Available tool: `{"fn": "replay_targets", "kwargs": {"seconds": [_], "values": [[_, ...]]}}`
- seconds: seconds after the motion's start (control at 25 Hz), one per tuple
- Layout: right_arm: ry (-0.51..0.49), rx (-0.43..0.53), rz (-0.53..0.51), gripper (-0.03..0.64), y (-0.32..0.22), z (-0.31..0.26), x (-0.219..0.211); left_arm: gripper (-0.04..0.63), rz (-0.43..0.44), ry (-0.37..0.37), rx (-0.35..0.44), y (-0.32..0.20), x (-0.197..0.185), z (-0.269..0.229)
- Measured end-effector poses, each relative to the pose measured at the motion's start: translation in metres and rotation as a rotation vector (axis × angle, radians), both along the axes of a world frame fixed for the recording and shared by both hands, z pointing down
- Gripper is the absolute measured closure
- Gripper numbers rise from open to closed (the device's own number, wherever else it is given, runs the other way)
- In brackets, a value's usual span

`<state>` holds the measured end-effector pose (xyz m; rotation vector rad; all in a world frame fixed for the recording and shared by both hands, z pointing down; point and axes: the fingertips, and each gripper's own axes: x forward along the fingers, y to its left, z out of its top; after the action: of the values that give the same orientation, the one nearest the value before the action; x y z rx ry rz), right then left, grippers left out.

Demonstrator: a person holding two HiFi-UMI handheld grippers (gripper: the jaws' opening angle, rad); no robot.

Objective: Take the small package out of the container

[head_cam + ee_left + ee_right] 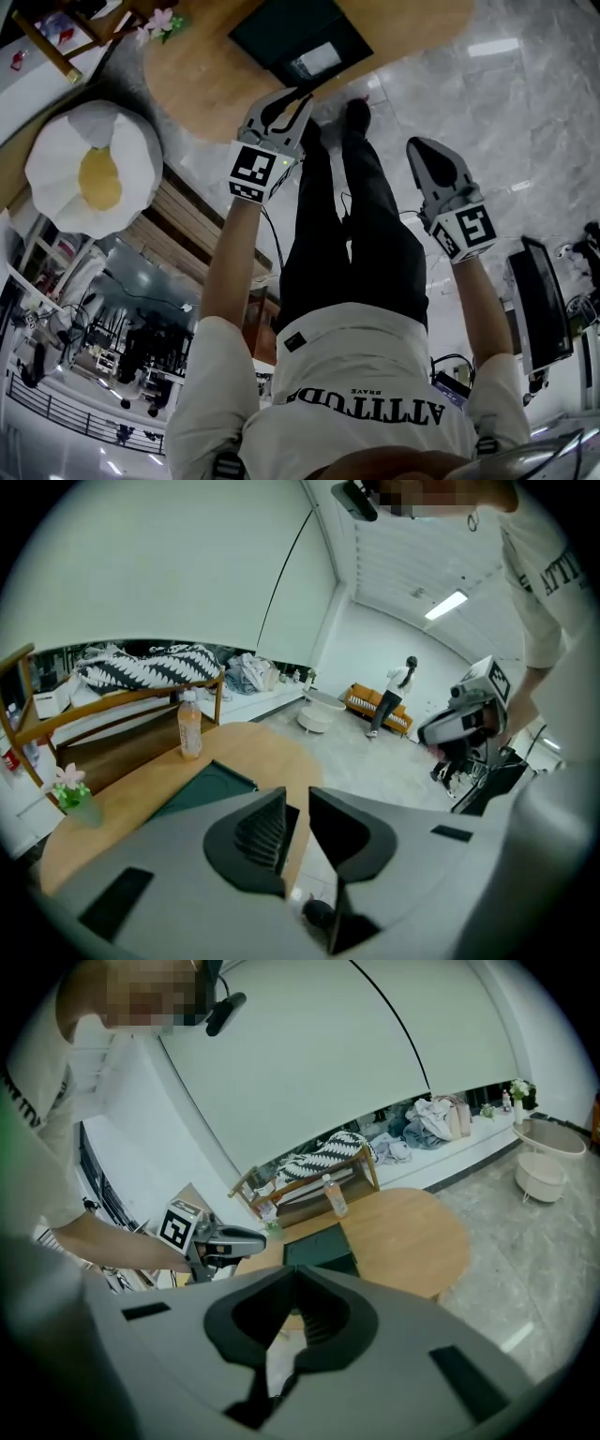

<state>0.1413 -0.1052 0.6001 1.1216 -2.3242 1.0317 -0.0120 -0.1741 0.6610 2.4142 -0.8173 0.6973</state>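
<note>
The left gripper [298, 97] is held out over the floor, short of the round desk [206, 75], its jaws set narrowly apart with nothing between them. Just ahead of it, at the desk's near edge, the dark green container [300, 37] is seen with its top open. A pale patch [317, 59] inside it may be the small package, though that cannot be told for certain. Further right, the right gripper [419, 148] is held out over the floor, its jaws closed together on nothing, well apart from the container. The approach is judged to be the step in hand, with nothing yet lifted. For the next move, one gripper would have to be brought over the container's rim, opened wider and lowered around the package.
</note>
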Motion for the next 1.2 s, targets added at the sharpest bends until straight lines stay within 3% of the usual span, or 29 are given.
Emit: {"fn": "replay_targets", "kwargs": {"seconds": [0.08,0.56,0.92,1.2], "values": [[-0.008,-0.011,-0.010,0.595,0.001,0.013,-0.002,0.498,0.001,-0.023,-0.020,-0.002,0.001,0.021],[-0.057,-0.049,-0.022,0.595,0.001,0.079,-0.022,0.485,0.140,-0.238,-0.090,-0.011,-0.004,0.141],[-0.103,-0.059,-0.016,0.595,-0.003,0.103,-0.028,0.456,0.228,-0.478,-0.171,-0.010,-0.012,0.219],[-0.142,-0.075,-0.027,0.595,0.004,0.116,-0.031,0.450,0.278,-0.554,-0.222,-0.014,-0.005,0.254]]}}
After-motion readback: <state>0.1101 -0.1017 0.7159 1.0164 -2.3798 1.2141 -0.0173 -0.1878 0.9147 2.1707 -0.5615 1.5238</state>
